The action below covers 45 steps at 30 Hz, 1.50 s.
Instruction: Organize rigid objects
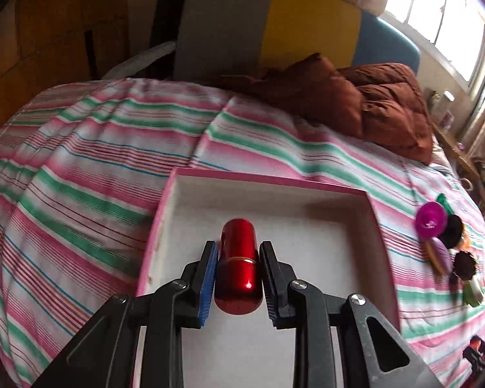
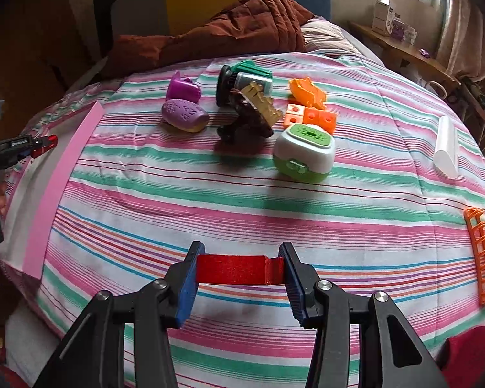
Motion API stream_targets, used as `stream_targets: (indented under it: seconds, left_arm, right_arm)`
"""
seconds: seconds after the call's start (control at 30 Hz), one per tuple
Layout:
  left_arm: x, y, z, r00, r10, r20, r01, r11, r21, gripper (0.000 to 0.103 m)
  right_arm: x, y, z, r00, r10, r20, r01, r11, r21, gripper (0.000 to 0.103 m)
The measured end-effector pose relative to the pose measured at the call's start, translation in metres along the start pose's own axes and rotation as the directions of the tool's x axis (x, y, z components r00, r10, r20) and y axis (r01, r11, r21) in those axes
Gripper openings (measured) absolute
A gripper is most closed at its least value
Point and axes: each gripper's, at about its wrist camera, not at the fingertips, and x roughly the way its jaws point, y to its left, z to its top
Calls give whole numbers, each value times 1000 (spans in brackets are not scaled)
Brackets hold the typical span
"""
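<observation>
From the left wrist view, the left tool [image 1: 239,252] is closed partway on a glossy red cylinder [image 1: 238,265], its blue pads pressed to both sides. The cylinder hangs over the white inside of a pink-edged box [image 1: 268,179] that lies on the striped bed cover [image 1: 80,168]. Small toys sit in a cluster [image 1: 443,239] on the cover to the right of the box, and a brown quilt [image 1: 365,103] lies beyond.

From the right wrist view, the right tool [image 2: 240,270] grips a flat red piece [image 2: 239,270] crosswise between its pads, above the striped cover. Farther off lie a purple toy [image 2: 184,114], a green-and-white toy [image 2: 304,153], orange blocks [image 2: 310,114] and a white tube [image 2: 447,147]. The box's pink edge shows at far left, with the left tool and its red cylinder over it
</observation>
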Motion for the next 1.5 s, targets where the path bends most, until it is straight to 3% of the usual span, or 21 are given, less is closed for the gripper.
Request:
stream_targets:
  seconds: [0.17,0.33,0.7,0.87,1.07,1.2,1.5]
  left_arm:
    - [-10,24,8,999,25,22,-23,997,-76,36]
    - [-42,54,-3,992,-90,87,106,974,-202,38]
    - [-73,38,-57,995,-84,58,88,993,-76,38]
    - [-78,36,-68,998,-56,40,58,997,-55,38]
    - [-82,48,-77,998,-53,38,56,994,-99,38]
    - [-85,54,-80,998,-44,40,48,992,-114,38]
    - [-84,65,-80,999,-48,25,51,989,-140,38]
  right_arm:
    - [-7,34,10,998,68,19,-67,997,-35,48]
    - [-8,78,22,988,151,21,-149,985,-83,48]
    - [14,173,59,950,313,-14,-311,938,-153,48]
    - [27,205,69,947,321,-28,-321,930,-180,48]
    - [42,244,83,945,327,-28,-324,915,-239,48]
    - [61,274,98,953,297,-54,-300,909,-288,48]
    - [109,326,129,956,272,-112,-293,915,-278,49]
